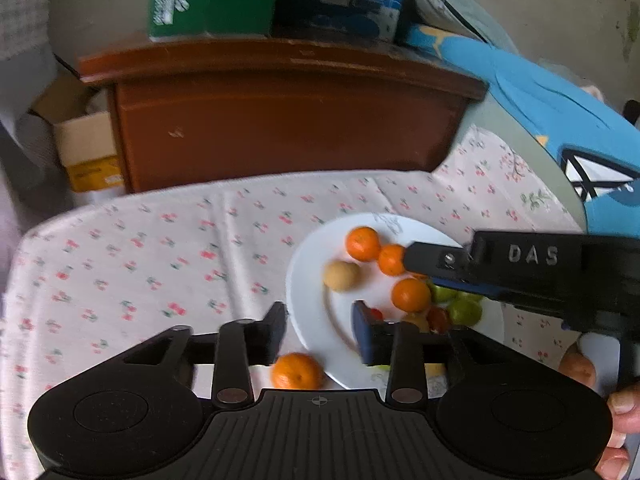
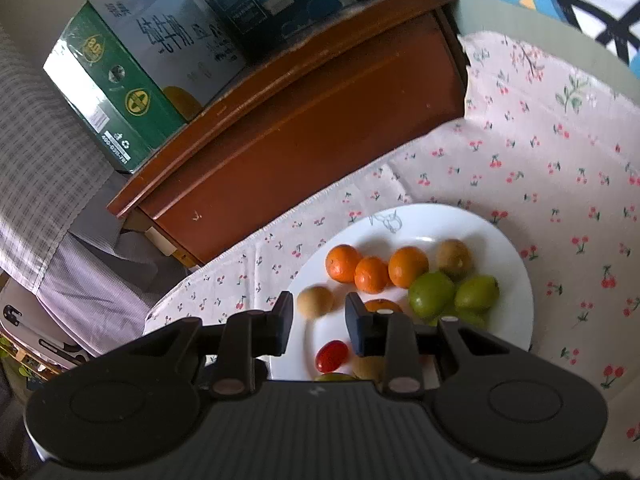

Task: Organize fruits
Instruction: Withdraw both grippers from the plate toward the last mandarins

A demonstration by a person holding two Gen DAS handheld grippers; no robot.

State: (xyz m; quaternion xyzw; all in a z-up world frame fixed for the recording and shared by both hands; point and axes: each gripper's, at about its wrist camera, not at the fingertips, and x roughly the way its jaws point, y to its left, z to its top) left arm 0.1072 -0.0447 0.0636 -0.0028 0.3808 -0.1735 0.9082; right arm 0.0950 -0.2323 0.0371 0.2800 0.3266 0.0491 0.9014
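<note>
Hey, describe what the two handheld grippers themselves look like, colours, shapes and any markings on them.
Both are matte black plastic. The left gripper has a ribbed centre plate with a small crosshair mark, two round discs at the sides, and linkage bars with metal pivots leading to blocky fingers with dark blue pads. The right gripper is built the same; seen from the left wrist camera, its side carries raised letters "DAS".

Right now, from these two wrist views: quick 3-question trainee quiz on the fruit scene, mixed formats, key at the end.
1. True or false: every orange fruit lies on the white plate.
2. The left gripper is: A) open, B) shut on a fruit.
3. What colour is the small oval fruit near the right gripper?

Key: 1 false, one orange fruit sits on the tablecloth beside the plate. 2 A. 3 red.
</note>
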